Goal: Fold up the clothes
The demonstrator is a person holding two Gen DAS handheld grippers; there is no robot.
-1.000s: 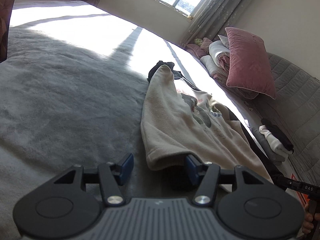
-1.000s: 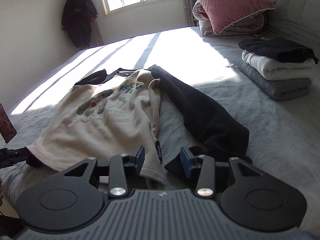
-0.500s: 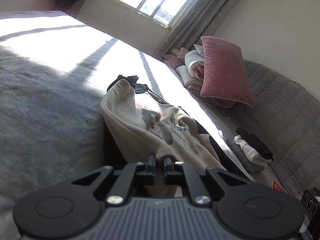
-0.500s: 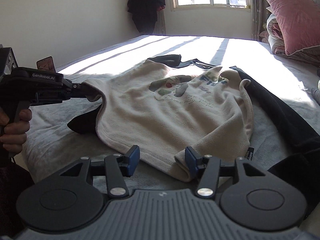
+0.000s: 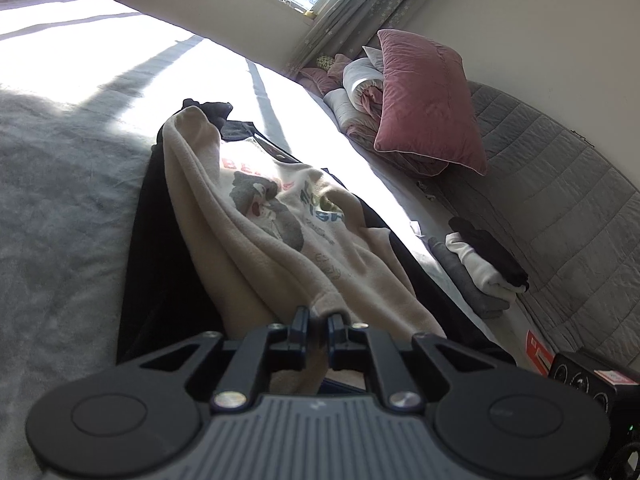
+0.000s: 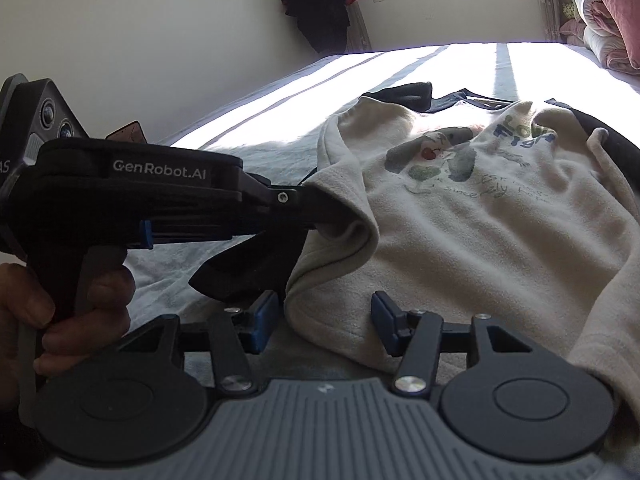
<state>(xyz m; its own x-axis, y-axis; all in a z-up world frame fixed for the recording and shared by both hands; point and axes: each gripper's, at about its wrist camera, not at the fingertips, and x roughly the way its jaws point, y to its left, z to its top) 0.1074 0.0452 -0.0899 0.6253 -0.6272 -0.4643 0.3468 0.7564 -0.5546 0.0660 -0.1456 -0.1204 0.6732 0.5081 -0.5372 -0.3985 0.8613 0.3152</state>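
A second ago the left tool [image 5: 318, 322] stood open at the cream sweatshirt's [image 5: 280, 240] hem; it has since clamped that hem and lifted it, while the right tool [image 6: 320, 316] swung over to the hem's middle.

Sweatshirt [image 5: 280, 240] lies spread on the bed [image 5: 60, 200], over a dark garment [image 5: 160, 280]. Right of it, a stack of folded clothes [image 5: 480, 272]; behind that, a pillow [image 5: 428, 100] leaning on what looks like rolled bedding [image 5: 356, 92].
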